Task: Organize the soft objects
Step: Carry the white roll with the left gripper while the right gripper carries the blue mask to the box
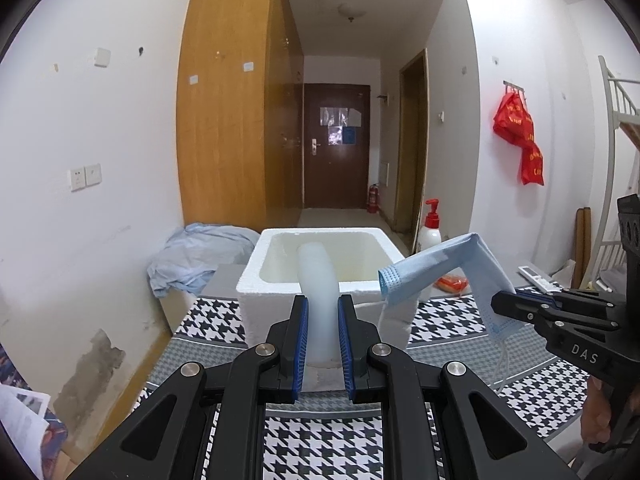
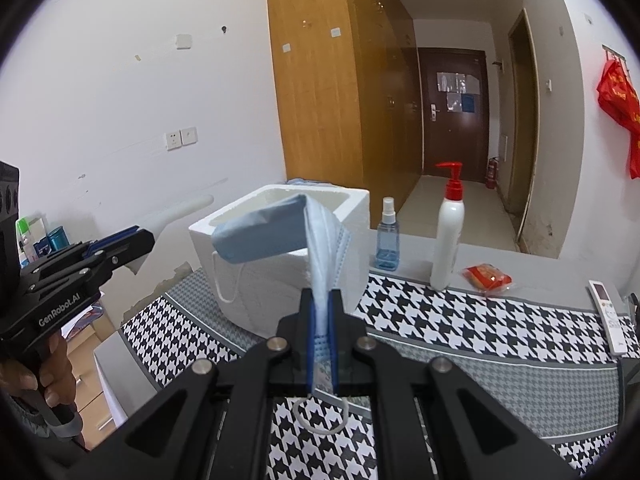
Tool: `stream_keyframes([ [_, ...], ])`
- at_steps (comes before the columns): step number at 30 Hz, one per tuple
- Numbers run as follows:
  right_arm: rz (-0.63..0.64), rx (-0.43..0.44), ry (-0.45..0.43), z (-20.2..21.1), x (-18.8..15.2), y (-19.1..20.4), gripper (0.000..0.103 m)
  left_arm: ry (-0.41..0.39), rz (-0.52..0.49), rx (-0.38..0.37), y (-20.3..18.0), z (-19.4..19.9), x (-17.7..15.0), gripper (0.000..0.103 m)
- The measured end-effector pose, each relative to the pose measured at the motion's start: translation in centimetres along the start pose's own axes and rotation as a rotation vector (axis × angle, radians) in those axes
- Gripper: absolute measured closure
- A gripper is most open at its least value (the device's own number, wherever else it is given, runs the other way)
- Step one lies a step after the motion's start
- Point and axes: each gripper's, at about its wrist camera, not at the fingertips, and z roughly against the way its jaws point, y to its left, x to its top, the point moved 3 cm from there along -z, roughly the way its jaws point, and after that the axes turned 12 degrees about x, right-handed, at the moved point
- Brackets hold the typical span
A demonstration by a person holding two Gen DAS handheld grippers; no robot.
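Note:
My left gripper (image 1: 323,304) is shut on a pale, translucent soft tube (image 1: 318,276) that curves up in front of the white foam box (image 1: 256,264). In the right wrist view this gripper (image 2: 140,240) comes in from the left with the tube (image 2: 180,210) sticking out toward the box (image 2: 260,288). My right gripper (image 2: 321,296) is shut on a light blue face mask (image 2: 264,236), which folds over to the left, one ear loop hanging below the jaws. From the left wrist view the mask (image 1: 440,264) hangs beside the box's right wall, held by the right gripper (image 1: 504,300).
A houndstooth cloth (image 2: 440,320) covers the table. Behind it stand a white pump bottle with a red top (image 2: 448,232) and a blue spray bottle (image 2: 387,236), with a red packet (image 2: 486,276) and a white remote (image 2: 608,312) nearby. A crumpled pale blue cloth (image 1: 200,256) lies left of the box.

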Motion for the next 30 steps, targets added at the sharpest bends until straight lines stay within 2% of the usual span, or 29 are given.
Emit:
stream_keyframes([
  [16, 0.014, 0.010, 0.000, -0.9, 1.1, 0.8, 0.094, -0.003, 0.012, 0.003, 0.9, -2.2, 1.7, 0.087],
  [30, -0.001, -0.043, 0.006, 0.1, 0.2, -0.6, 0.095, 0.002, -0.009, -0.035, -0.5, -5.1, 3.2, 0.087],
])
